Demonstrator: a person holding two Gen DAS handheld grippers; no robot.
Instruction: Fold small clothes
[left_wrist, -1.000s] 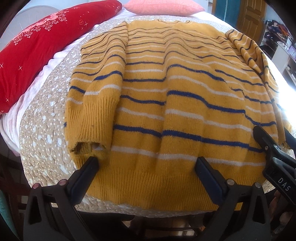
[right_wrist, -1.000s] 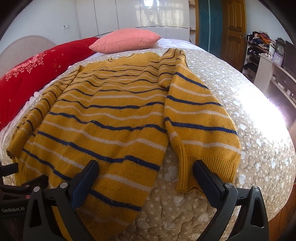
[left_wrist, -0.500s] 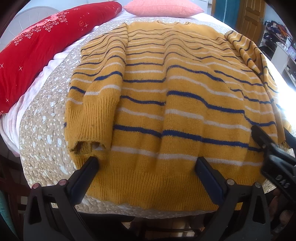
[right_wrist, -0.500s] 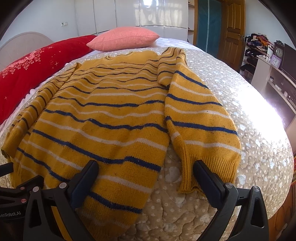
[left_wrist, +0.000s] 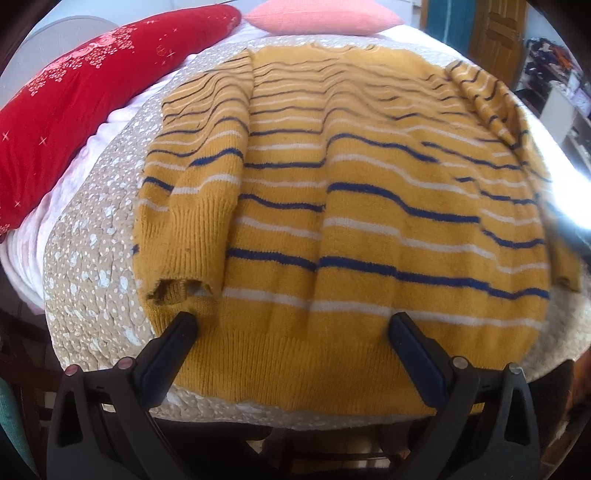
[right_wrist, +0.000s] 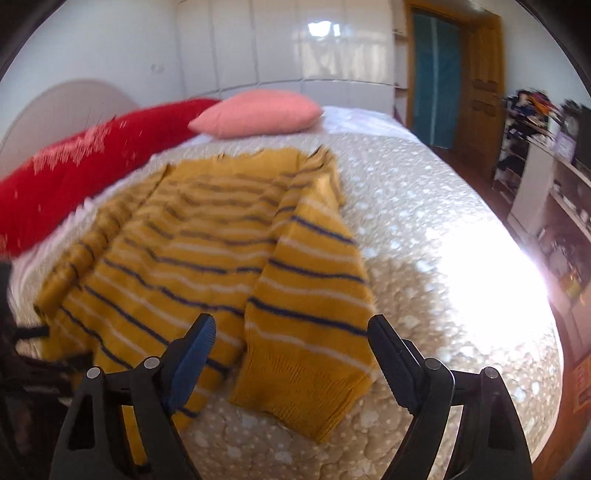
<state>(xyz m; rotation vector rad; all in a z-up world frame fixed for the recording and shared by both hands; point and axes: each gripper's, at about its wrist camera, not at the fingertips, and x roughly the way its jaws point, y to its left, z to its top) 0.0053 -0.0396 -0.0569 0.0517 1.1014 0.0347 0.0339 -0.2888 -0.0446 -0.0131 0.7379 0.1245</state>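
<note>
A mustard-yellow sweater (left_wrist: 354, 221) with blue and white stripes lies flat on the bed, hem toward me, both sleeves folded onto or alongside the body. My left gripper (left_wrist: 291, 325) is open just above the ribbed hem, with the left sleeve cuff (left_wrist: 177, 288) by its left finger. In the right wrist view the sweater (right_wrist: 192, 258) lies ahead, and my right gripper (right_wrist: 288, 328) is open, raised above the right sleeve cuff (right_wrist: 299, 384), touching nothing.
A beige spotted quilt (right_wrist: 424, 258) covers the bed. A red pillow (left_wrist: 74, 107) lies at the left and a pink pillow (right_wrist: 258, 114) at the head. Shelves with clutter (right_wrist: 546, 177) and a wooden door (right_wrist: 480, 96) stand at the right.
My right gripper has lifted and pulled back from the sweater, so the view is higher and blurred. It has left the left wrist view. The left gripper has barely moved.
</note>
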